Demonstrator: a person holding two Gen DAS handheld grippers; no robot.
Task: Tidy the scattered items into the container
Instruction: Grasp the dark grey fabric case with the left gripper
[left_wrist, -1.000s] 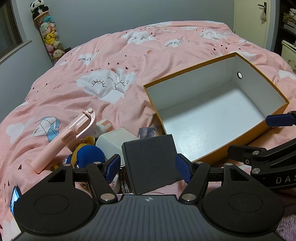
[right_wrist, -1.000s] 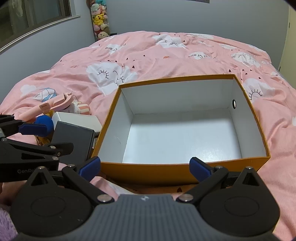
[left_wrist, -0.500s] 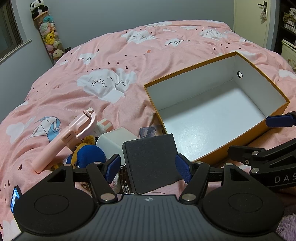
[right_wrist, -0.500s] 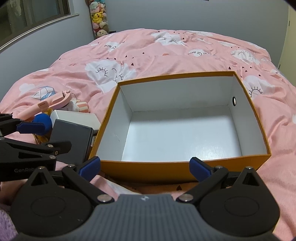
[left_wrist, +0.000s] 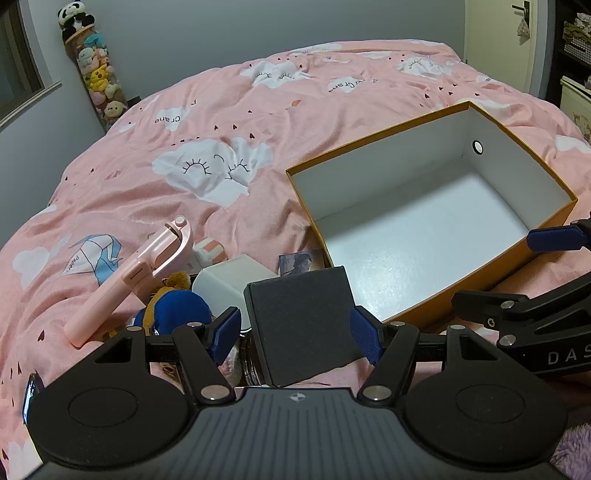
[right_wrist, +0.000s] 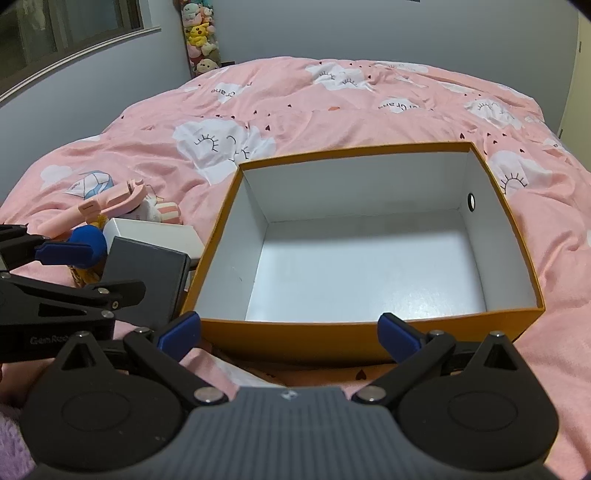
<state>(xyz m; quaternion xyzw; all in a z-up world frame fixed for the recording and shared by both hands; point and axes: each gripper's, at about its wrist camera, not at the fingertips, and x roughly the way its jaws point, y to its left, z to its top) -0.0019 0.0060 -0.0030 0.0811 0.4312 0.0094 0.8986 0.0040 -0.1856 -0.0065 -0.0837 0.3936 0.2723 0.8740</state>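
The left gripper (left_wrist: 295, 334) stands open, its blue pads either side of the black box (left_wrist: 301, 325) at lower centre. Close squarely on its sides before lifting. The right gripper (right_wrist: 288, 334), also open, faces the empty orange container (right_wrist: 369, 332).

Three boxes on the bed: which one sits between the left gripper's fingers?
The black box, closed, between the open left gripper's blue fingertips. The white box lies behind it; the orange box is open and empty.
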